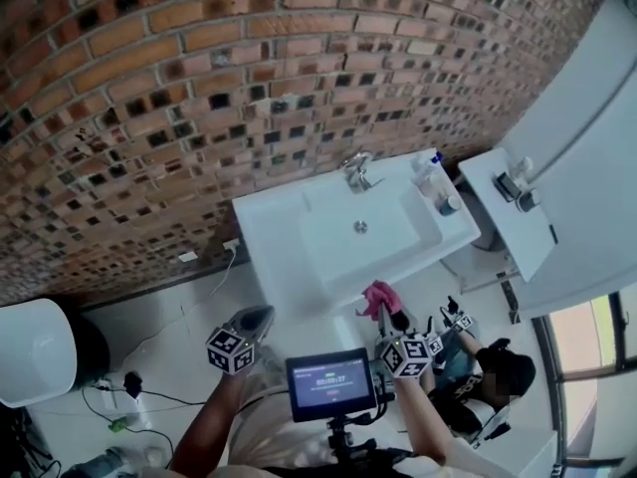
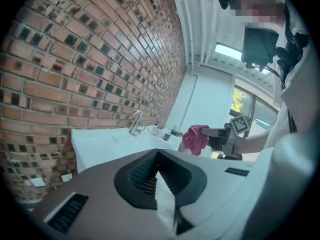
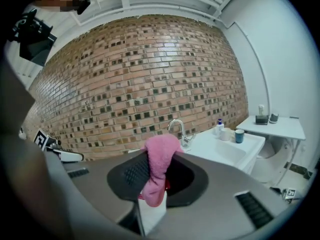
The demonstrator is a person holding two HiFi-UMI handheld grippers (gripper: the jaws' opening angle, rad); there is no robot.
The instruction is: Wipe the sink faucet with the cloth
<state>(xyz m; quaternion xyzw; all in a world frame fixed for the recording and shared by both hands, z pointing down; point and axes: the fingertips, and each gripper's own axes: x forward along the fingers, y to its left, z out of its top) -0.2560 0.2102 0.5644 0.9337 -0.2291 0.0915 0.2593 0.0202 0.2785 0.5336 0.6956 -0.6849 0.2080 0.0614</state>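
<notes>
A chrome faucet stands at the back of the white sink, against the brick wall. My right gripper is shut on a pink cloth and is held low, just in front of the sink's front edge. In the right gripper view the cloth drapes out of the jaws, with the faucet well beyond it. My left gripper hangs left of the cloth, below the sink's front left corner. Its jaws meet at the tips with nothing between them. The left gripper view shows the faucet far off.
A soap bottle and a cup stand on the sink's right rim. A white shelf with small items juts out to the right. A white bin and cables lie on the floor at left.
</notes>
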